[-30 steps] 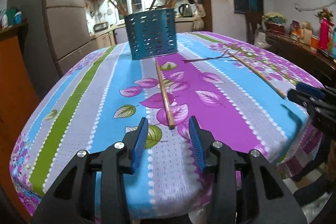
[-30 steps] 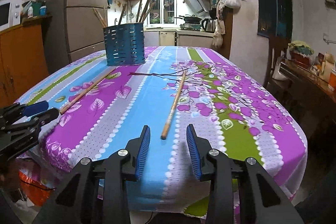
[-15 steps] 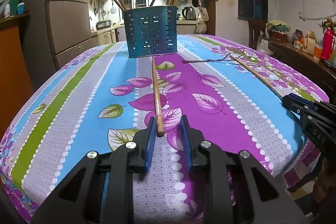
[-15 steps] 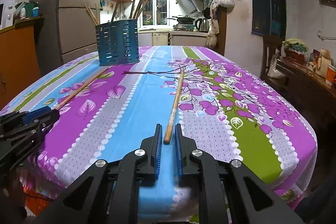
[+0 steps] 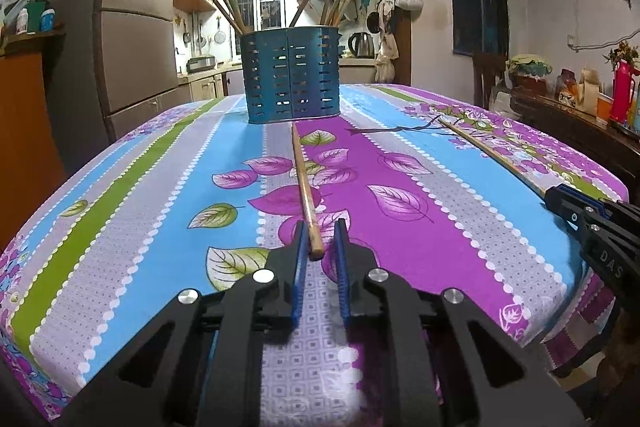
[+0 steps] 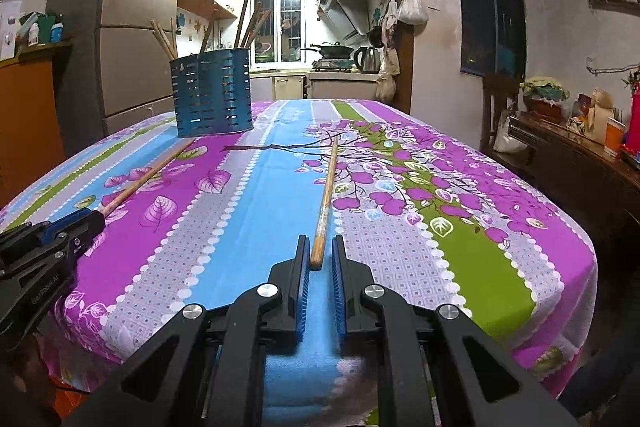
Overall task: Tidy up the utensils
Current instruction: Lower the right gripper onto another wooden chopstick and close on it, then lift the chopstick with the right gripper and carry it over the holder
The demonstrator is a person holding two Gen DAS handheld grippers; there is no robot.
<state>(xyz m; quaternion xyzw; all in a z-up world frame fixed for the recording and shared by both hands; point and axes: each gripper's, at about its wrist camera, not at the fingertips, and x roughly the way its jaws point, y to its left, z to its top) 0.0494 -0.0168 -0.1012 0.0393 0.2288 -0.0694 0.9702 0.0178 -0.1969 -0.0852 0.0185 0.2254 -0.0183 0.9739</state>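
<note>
Two wooden chopsticks lie on the flowered tablecloth. The near end of one chopstick [image 5: 305, 183] lies between the narrowly parted fingers of my left gripper [image 5: 320, 233], with a small gap on the right side. The near end of the other chopstick [image 6: 325, 199] lies between the nearly closed fingers of my right gripper [image 6: 320, 247]. Neither chopstick is lifted. A blue slotted utensil holder [image 5: 291, 81] with several chopsticks standing in it sits at the far end of the table; it also shows in the right wrist view [image 6: 212, 94].
The table [image 5: 120, 195] has rounded edges near both grippers. The right gripper shows at the right edge of the left wrist view [image 5: 592, 219]. A wooden sideboard [image 6: 580, 163] with bottles stands to the right. A fridge [image 5: 136, 59] and an orange cabinet stand to the left.
Both grippers moved forward and lower onto the chopstick ends, and their jaws narrowed from wide open to close around the sticks.
</note>
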